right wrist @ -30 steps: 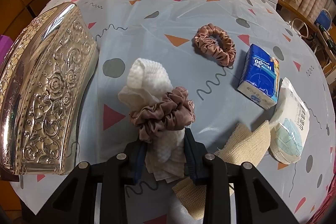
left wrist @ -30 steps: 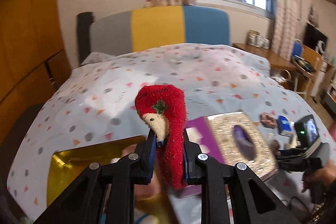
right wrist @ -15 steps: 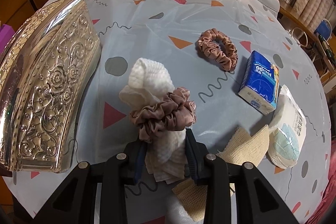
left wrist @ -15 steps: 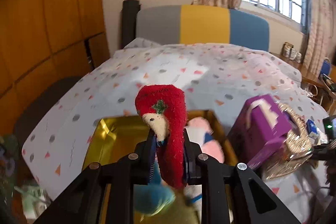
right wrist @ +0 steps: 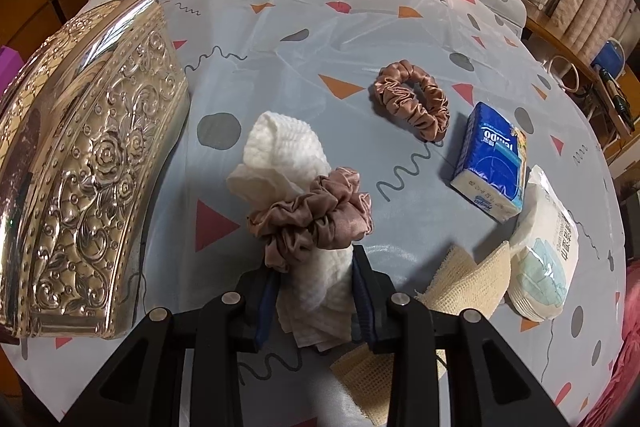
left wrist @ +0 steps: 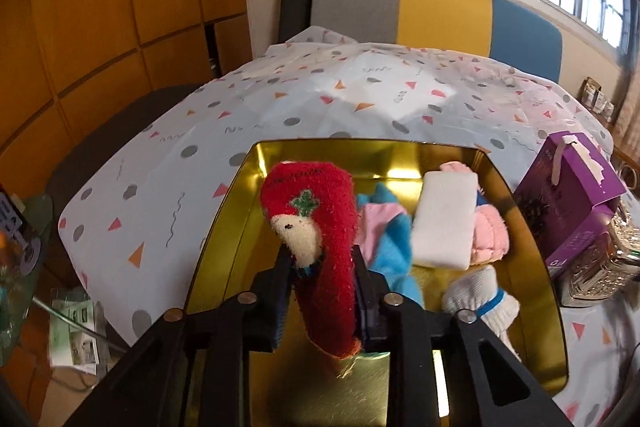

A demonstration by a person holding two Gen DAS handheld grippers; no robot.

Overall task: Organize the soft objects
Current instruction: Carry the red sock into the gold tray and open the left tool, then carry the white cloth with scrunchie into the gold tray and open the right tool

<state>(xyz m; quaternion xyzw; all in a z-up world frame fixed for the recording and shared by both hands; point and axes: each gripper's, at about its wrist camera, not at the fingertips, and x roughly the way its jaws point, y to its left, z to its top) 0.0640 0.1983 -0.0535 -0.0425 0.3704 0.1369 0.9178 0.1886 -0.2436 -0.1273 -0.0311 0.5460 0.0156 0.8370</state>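
My left gripper (left wrist: pixel 320 279) is shut on a red fuzzy sock (left wrist: pixel 320 227) with a cream bird face, held above the near left part of a gold tin tray (left wrist: pixel 224 227). The tray holds a blue and pink sock (left wrist: pixel 390 247), a white pad (left wrist: pixel 442 223), a pink sock (left wrist: pixel 490 235) and a white sock (left wrist: pixel 480 297). My right gripper (right wrist: pixel 316 291) is shut on a white cloth (right wrist: pixel 288 151) with a mauve scrunchie (right wrist: pixel 316 219) around it, above the patterned tablecloth.
A second scrunchie (right wrist: pixel 412 103), a blue tissue pack (right wrist: pixel 490 163), a mask packet (right wrist: pixel 546 251) and beige mesh cloth (right wrist: pixel 460 283) lie to the right. An embossed silver box (right wrist: pixel 92 163) stands left of my right gripper. A purple box (left wrist: pixel 572 199) stands beside the tray.
My left gripper has swung left and down over the gold tray with the red sock. My right gripper has drifted slightly, still holding the cloth and scrunchie.
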